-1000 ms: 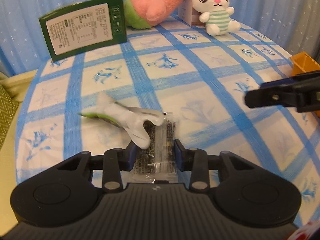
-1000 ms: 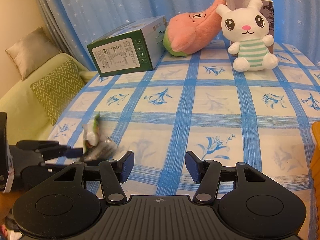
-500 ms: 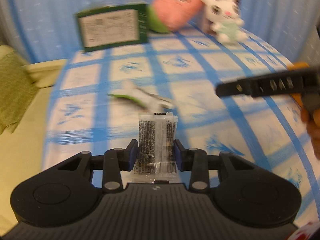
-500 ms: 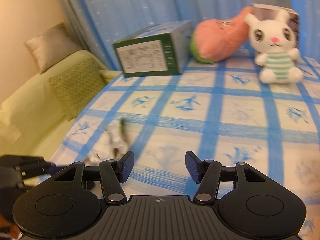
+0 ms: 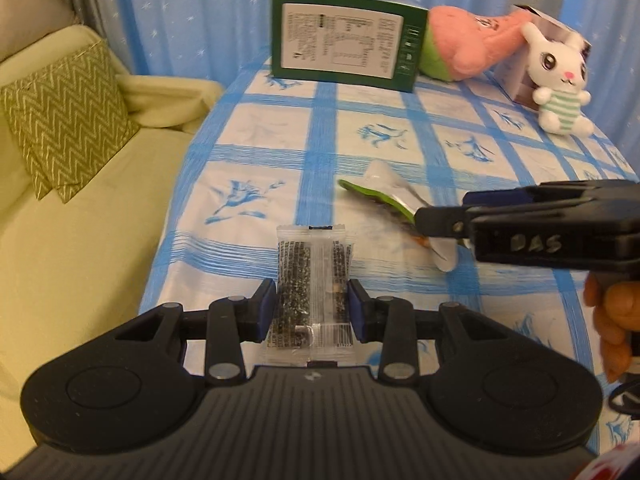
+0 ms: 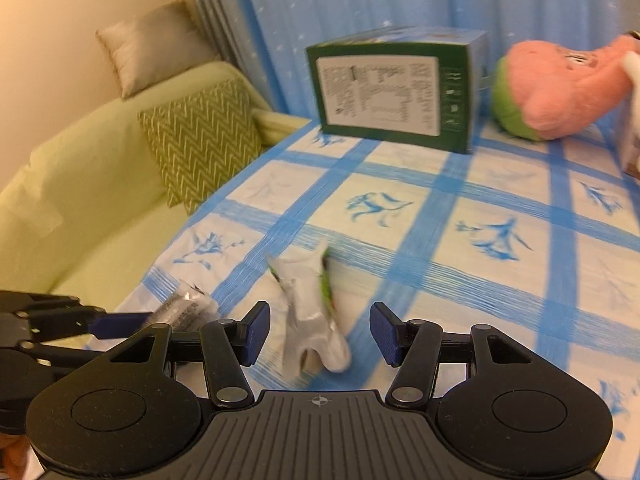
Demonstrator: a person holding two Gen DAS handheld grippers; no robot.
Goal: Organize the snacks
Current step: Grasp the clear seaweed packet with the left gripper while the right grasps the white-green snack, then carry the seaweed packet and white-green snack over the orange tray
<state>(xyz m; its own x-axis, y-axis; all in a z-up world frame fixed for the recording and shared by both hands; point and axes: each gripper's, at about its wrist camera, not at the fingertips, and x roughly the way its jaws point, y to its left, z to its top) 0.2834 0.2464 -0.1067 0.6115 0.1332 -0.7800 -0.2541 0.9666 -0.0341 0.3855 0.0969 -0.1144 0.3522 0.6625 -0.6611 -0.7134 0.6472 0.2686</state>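
**Left wrist view: seed packet clamped, right gripper over the crumpled wrapper**

The left gripper [image 5: 312, 306] points steeply down over the near left part of the table [image 5: 256, 148], close to its left edge; its blue pads press both long sides of a clear seed-bar packet [image 5: 311, 280], which stands up between them, its lower end hidden behind the gripper body. From the right side of this view the right gripper [image 5: 438, 220] reaches in level and side-on, its tips overlapping a crumpled white-and-green wrapper [image 5: 384, 192] lying on the cloth just beyond the packet; fingers of a hand [image 5: 612, 320] on its handle are cut off at the picture's edge.

In the right wrist view the right gripper [image 6: 320, 332] tilts down with its jaws standing moderately wide; the wrapper [image 6: 312, 312] lies between them, with a gap to each pad; motion blur smears its print. The left gripper [image 6: 120, 320] enters low on the left, the packet [image 6: 184, 308] only partly visible at its tip. At the far edge stand a green box [image 6: 392, 92] and a pink plush [image 6: 560, 92]; a white rabbit toy [image 5: 560, 88] sits toward the far right corner, nearly out of the right wrist picture.
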